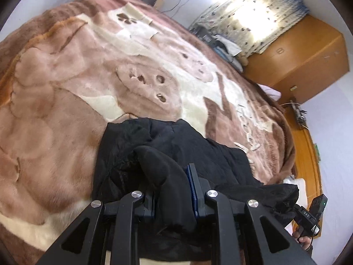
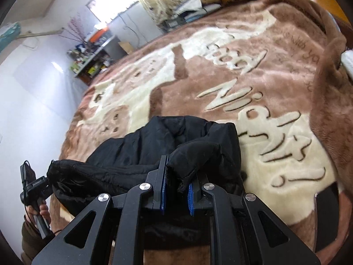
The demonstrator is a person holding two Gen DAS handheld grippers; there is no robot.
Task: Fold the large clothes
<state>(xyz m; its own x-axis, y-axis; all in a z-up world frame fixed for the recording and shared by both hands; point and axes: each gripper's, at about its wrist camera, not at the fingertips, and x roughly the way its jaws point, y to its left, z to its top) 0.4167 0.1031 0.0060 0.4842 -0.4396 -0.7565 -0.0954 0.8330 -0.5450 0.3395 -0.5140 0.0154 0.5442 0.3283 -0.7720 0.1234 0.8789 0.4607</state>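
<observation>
Black padded fabric: the jacket (image 1: 176,154) lies bunched in soft, rumpled folds at the near edge of the bed, on a plush blanket (image 1: 77,77). My left tool (image 1: 172,190) is closed on a thick roll of this jacket, the cloth filling the gap between its blue-lined pads. My right tool (image 2: 176,190) likewise pinches a puffy fold of the jacket (image 2: 154,145); its fingers stand narrowly apart with the cloth caught between them. The blanket (image 2: 242,88) is deep-pile fleece in brown, pink-tan and cream, with embossed bear shapes and raised cream lettering. An orange wooden wardrobe (image 1: 297,59) stands beyond the bed. A patterned curtain (image 1: 253,17) hangs glowing at the window.
</observation>
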